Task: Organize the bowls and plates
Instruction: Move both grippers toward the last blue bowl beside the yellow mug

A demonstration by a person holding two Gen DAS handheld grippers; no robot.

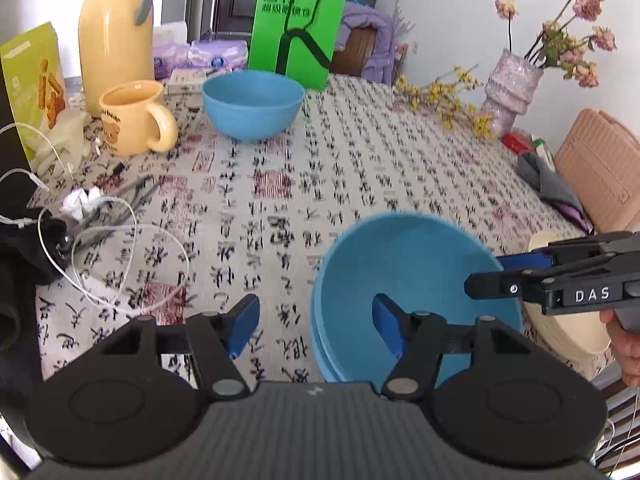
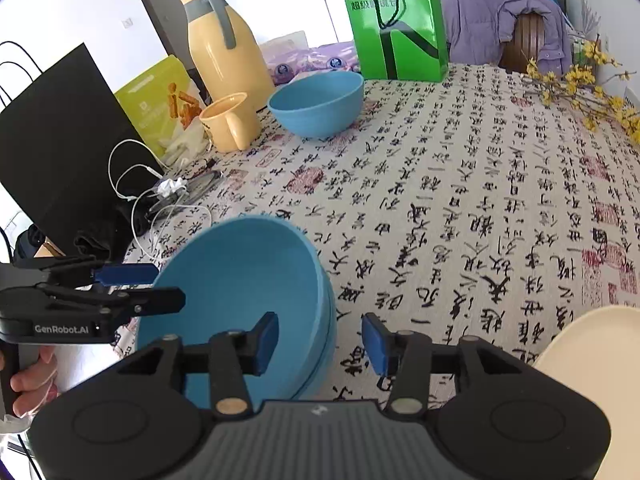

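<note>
Bowls (image 1: 416, 292) apparently nested | calligraphy tablecloth (image 1: 360, 168) | both tongs (image 1: 316, 326) (image 2: 320, 344) apart, empty

Cloth (image 1: 360, 160) is off-white w/ black calligraphy chars + dull red seal stamps. Near bowls (image 1: 408, 280) at 5 o'clock are sky blue, stacked; far bowl (image 1: 252, 104) at 11, same blue. Mug (image 1: 136, 120) pale yellow w/ brown bear print, flask (image 1: 116, 32) same yellow w/ grey handle. Bag (image 1: 300, 20) at 12 is neon green, dark cord. Plate (image 2: 592, 352) cream. Grippers black w/ blue pads (image 1: 244, 324). Vase (image 1: 512, 84) pinkish-lilac, flowers faded pink.
</note>
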